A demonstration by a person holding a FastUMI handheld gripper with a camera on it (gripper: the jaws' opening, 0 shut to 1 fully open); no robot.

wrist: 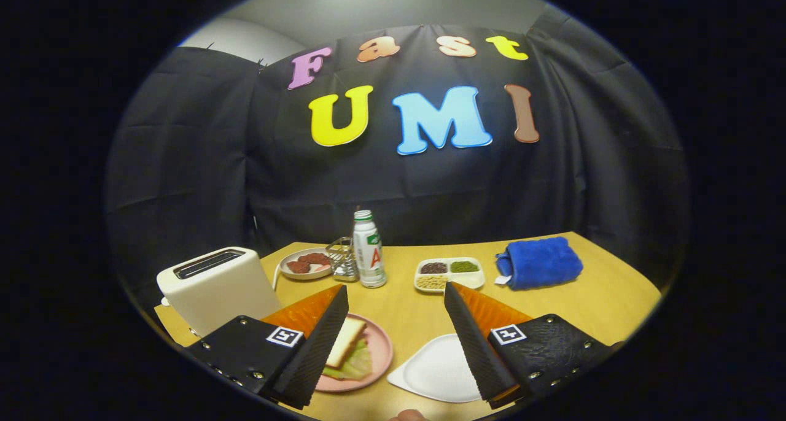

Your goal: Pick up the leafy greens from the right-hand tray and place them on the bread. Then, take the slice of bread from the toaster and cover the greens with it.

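A slice of tan bread (347, 340) is seen covering the green leafy greens (358, 366) on the round pink plate (382, 347), beside the left finger; the task's end state appears reached. The hand-held gripper (396, 307) is released, holding nothing.

Gripper (393, 298): ridged wedge jaws, black textured mounts with screws, square black-white marker tags.

Cream toaster (216, 286), pink plate (381, 347) with green leafy greens (358, 366), white tray (439, 372), blue towel (539, 262), tan bench (405, 313).
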